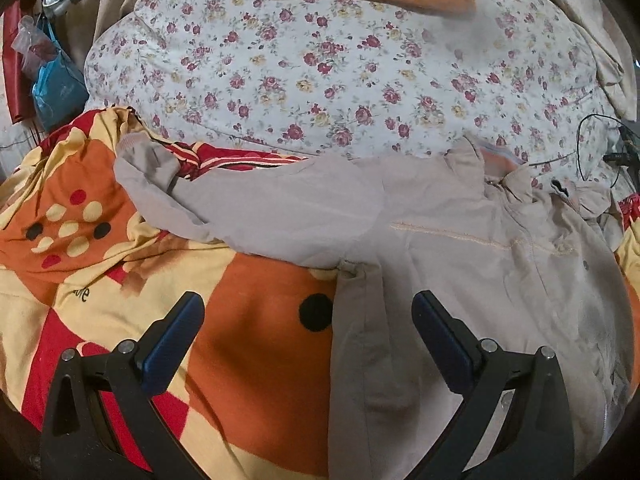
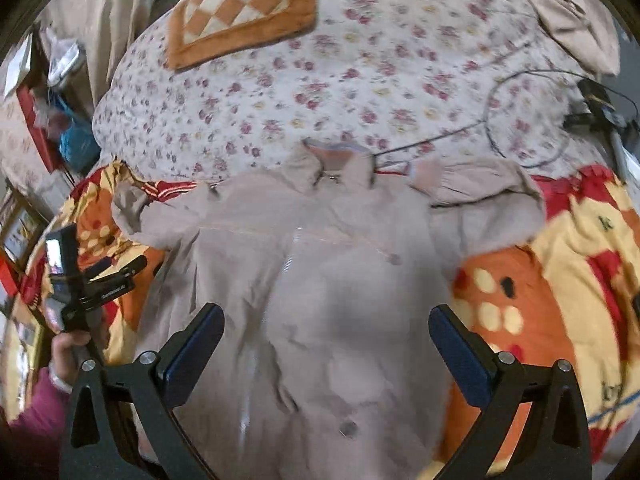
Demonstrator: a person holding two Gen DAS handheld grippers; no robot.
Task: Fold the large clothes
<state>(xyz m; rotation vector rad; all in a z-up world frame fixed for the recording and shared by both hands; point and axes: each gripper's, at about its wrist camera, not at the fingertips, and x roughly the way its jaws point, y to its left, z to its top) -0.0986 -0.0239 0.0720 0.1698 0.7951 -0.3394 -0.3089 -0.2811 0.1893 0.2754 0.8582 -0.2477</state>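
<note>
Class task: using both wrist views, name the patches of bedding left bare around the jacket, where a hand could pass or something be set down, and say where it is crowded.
Bare: the floral quilt between the jacket collar and the checkered cushion; the orange patterned blanket left of the jacket body, below its sleeve. Crowded: the black cable loops on the right.

Your right wrist view is smeared, so the beige jacket (image 2: 320, 300) shows its buttons only as soft blobs. Its hem runs off the bottom edge in both views. The jacket covers much of the orange bedspread (image 1: 248, 340). The clutter (image 1: 44, 64) at far left is too small to identify.
</note>
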